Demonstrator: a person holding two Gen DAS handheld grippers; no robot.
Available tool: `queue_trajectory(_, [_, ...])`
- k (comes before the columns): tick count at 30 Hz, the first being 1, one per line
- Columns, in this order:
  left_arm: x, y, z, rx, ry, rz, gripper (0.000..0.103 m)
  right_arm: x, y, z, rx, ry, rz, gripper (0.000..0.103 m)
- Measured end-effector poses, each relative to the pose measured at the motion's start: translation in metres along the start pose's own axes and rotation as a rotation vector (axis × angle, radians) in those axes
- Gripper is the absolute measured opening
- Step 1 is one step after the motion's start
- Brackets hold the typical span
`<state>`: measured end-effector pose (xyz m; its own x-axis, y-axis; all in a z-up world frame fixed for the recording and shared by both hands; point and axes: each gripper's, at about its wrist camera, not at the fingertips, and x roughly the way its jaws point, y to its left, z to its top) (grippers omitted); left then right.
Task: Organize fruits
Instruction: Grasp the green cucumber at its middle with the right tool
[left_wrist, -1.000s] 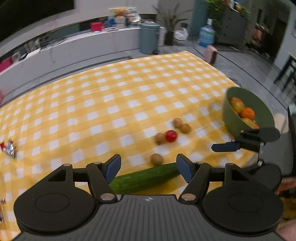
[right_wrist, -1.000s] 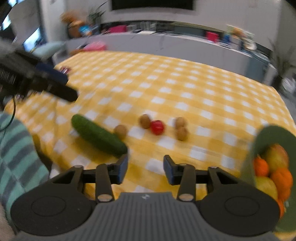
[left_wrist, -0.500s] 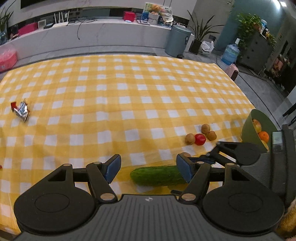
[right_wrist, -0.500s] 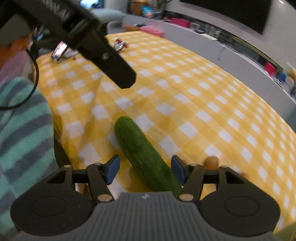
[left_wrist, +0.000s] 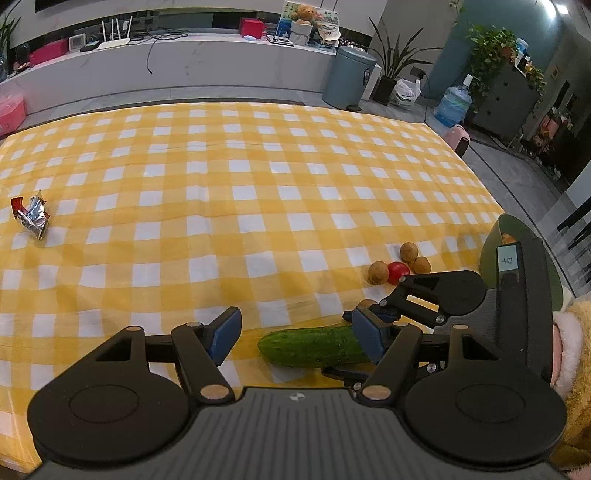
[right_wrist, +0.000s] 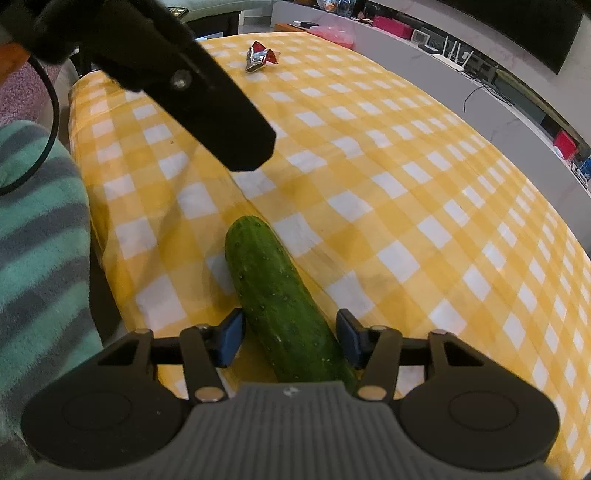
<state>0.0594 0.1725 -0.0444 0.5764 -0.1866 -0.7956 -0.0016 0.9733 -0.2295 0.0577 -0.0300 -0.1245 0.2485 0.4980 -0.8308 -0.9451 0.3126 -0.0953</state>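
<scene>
A green cucumber (left_wrist: 310, 347) (right_wrist: 273, 288) lies near the front edge of the yellow checked tablecloth (left_wrist: 258, 192). My right gripper (right_wrist: 290, 339) straddles its near end. The jaws are closing, and a thin gap still shows at each pad. In the left wrist view the right gripper (left_wrist: 369, 317) sits over the cucumber's right end. My left gripper (left_wrist: 295, 334) hangs open above the cucumber's left end, holding nothing. Three brown round fruits (left_wrist: 409, 252) and a red tomato (left_wrist: 397, 272) lie beyond. A further brown fruit (left_wrist: 365, 303) is half hidden behind the right gripper.
A green bowl (left_wrist: 495, 251) holding fruit stands at the table's right edge, mostly hidden by the right gripper's body. A crumpled foil wrapper (left_wrist: 31, 218) (right_wrist: 260, 57) lies far left. A striped teal sleeve (right_wrist: 37, 240) is beside the table's near edge.
My right gripper swung left from the small fruits, came down over the cucumber and narrowed its jaws around it. The left gripper shifted and rolled earlier, then held still.
</scene>
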Motion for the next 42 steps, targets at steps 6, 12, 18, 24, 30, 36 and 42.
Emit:
queue_trajectory(6, [-0.003,-0.003,-0.002,0.0,-0.009,0.007,0.081,-0.005,0.013,-0.005,-0.047,-0.019,-0.042,0.047])
queue_trajectory(12, [-0.003,-0.011,-0.001,0.019,-0.006,0.016,0.081,-0.034,0.012,-0.024,0.081,-0.087,-0.044,0.037])
queue_trajectory(18, [0.003,-0.027,0.002,0.059,-0.002,0.01,0.081,-0.068,0.002,-0.047,0.239,-0.145,-0.05,0.036])
queue_trajectory(24, [0.009,-0.056,0.002,0.175,-0.048,0.032,0.081,-0.109,-0.011,-0.075,0.376,-0.224,-0.128,0.035])
queue_trajectory(30, [0.035,-0.089,-0.001,0.306,-0.048,0.043,0.072,-0.129,-0.035,-0.116,0.561,-0.214,-0.27,0.035])
queue_trajectory(36, [0.075,-0.112,-0.004,0.386,0.021,0.045,0.068,-0.127,-0.056,-0.147,0.692,-0.189,-0.297,0.035])
queue_trajectory(42, [0.107,-0.112,-0.008,0.389,0.087,0.052,0.054,-0.117,-0.058,-0.155,0.689,-0.112,-0.25,0.035])
